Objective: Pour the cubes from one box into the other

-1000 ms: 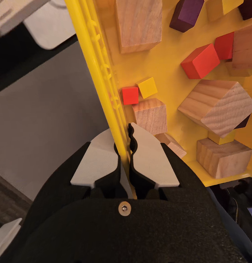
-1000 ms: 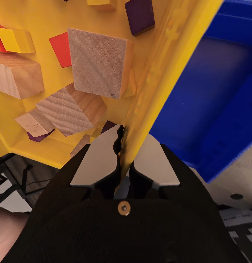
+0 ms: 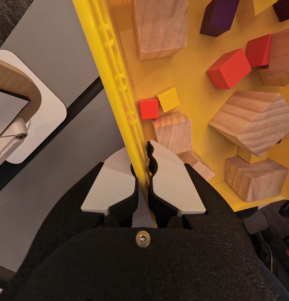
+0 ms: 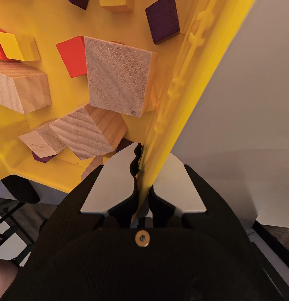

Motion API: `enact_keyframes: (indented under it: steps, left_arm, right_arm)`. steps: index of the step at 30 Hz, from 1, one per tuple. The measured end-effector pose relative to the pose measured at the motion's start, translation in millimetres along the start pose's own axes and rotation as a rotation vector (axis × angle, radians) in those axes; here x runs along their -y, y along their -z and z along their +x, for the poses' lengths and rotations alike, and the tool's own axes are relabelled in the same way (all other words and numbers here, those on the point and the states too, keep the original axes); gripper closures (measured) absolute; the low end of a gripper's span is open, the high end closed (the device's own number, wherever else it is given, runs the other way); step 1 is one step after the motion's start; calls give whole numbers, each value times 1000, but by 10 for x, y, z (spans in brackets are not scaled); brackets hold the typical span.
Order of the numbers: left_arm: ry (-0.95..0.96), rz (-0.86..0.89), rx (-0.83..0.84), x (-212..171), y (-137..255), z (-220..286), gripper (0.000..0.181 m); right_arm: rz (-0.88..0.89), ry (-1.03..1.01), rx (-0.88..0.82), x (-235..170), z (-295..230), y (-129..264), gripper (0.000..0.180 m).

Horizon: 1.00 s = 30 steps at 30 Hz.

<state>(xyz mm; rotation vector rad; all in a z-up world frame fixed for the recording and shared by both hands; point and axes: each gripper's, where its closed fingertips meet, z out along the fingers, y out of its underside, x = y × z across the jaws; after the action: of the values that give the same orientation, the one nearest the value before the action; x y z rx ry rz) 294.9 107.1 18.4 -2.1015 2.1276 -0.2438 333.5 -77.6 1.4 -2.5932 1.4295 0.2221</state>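
- The yellow box (image 3: 197, 84) is gripped by both of its side walls, one claw on each; its floor faces both cameras, and dark clutter shows past its near edge, so it seems to be off the worktop (how high, I cannot tell).
- Cubes lie scattered over its floor: large bare wooden cubes (image 3: 253, 122), a red block (image 3: 228, 68), a small red cube (image 3: 148, 108) touching a small yellow cube (image 3: 168, 99) right by the left wall, and a purple block (image 3: 219, 16) farther in.
- In the right wrist view a big pale wooden cube (image 4: 117, 76) sits against the right wall, with a red block (image 4: 71, 56) just behind it and a purple cube (image 4: 162, 22) farther along.
- The left claw (image 3: 141, 156) is clamped on the box's left wall, one finger inside beside a wooden cube (image 3: 173, 132), the other outside.
- The right claw (image 4: 144, 156) is clamped on the right wall in the same way, inner finger near the cubes, outer finger behind the rim.
- Outside the box, the left view shows a grey worktop (image 3: 47, 53) with a white and wooden stand (image 3: 26, 91) on it; the right view shows a pale surface (image 4: 238, 114) beyond the wall.
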Motion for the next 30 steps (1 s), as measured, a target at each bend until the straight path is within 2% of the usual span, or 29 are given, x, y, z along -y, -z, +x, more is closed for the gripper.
enact_keyframes:
  steps: [20,30]
  left_arm:
    - [11,71,28,57,46,-112,173]
    - [-12,158,68,151,94,-107,173]
  right_arm:
    - [95,50,-29,181,-54,26,173]
    - [215,84,-43,308,-2,52,173]
